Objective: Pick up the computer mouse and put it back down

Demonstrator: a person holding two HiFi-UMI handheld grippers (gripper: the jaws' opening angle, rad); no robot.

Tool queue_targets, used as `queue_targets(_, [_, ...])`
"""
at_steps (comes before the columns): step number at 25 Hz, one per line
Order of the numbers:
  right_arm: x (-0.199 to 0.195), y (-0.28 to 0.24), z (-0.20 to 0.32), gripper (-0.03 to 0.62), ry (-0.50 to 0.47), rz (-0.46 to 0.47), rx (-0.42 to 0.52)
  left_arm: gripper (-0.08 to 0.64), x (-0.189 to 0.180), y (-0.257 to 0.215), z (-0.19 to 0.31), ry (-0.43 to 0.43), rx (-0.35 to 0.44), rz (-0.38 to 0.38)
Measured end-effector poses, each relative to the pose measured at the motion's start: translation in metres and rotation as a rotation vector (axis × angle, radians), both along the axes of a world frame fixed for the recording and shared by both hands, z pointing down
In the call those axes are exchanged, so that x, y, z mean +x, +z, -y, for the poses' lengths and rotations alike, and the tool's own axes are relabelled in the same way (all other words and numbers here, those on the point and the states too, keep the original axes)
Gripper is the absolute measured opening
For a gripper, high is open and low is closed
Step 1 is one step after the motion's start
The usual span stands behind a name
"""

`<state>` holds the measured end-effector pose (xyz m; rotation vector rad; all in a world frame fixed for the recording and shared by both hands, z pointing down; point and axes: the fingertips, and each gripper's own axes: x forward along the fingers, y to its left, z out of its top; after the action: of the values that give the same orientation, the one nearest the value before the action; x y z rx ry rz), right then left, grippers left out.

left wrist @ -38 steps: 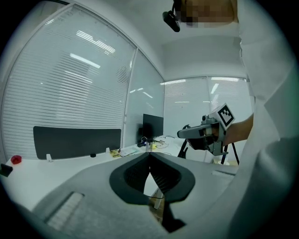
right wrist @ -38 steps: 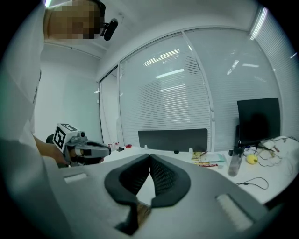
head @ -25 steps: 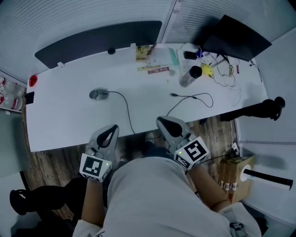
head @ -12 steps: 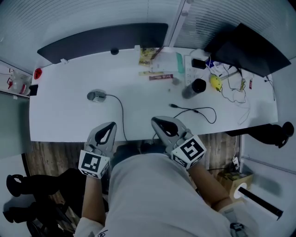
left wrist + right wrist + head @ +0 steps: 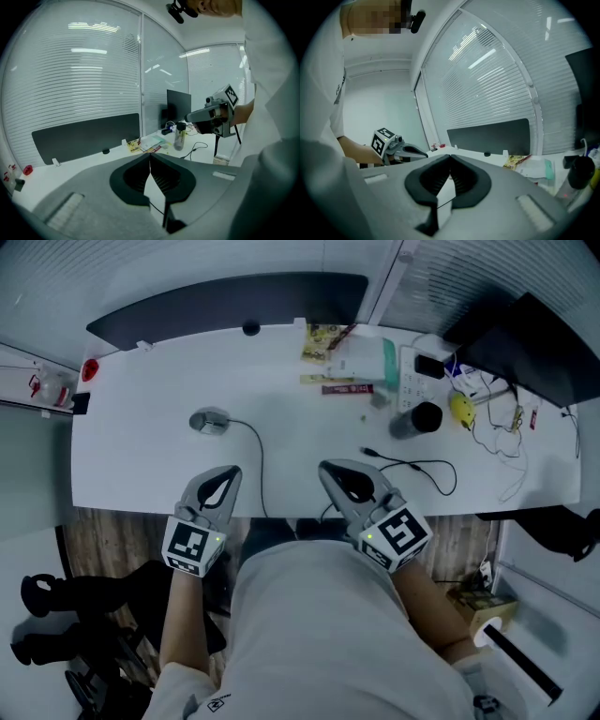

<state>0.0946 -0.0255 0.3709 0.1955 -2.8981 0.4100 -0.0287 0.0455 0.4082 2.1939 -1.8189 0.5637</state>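
The left tool hung at the near edge of the long white worktop, its two grey jaws pressed together at the tips with nothing between them, as its own view showed plainly; the right tool hung beside it, a little further towards the middle of that same edge, and its jaws were likewise closed on nothing; each tool carried a cube with square black-and-white markers at its rear, held close against the person's pale shirt. The grey oval computer mouse lay flat on the worktop left of centre, beyond the left tool and well apart from it, touched by neither tool; its thin black cord curved away from it and ran down to the near edge between the two tools. On the right half of the worktop stood a dark-topped bottle, with a loose black cable coiled just in front of it and a small yellow object near its right side; a scatter of papers and packets lay behind it towards the far edge; a dark flat monitor filled the far right corner; a long dark panel ran along the back of the worktop in front of slatted blinds.
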Motion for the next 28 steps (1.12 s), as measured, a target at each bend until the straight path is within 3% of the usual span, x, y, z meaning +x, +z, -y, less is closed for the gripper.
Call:
queue_targets(9, [-0.026,0.013,0.009,0.003,0.047,-0.063,-0.011,0.011,-0.043,0.046,0.017,0.163,-0.112,0.031])
queue_targets(21, [-0.064,0.029,0.013,0.003,0.188,-0.159,-0.04,0.02,-0.109,0.108,0.029,0.41,-0.252,0.105])
queue_targets(28, [-0.076,0.039,0.014,0.003,0.264,-0.207,-0.063,0.176,-0.141,0.151,0.028,0.568,-0.351,0.166])
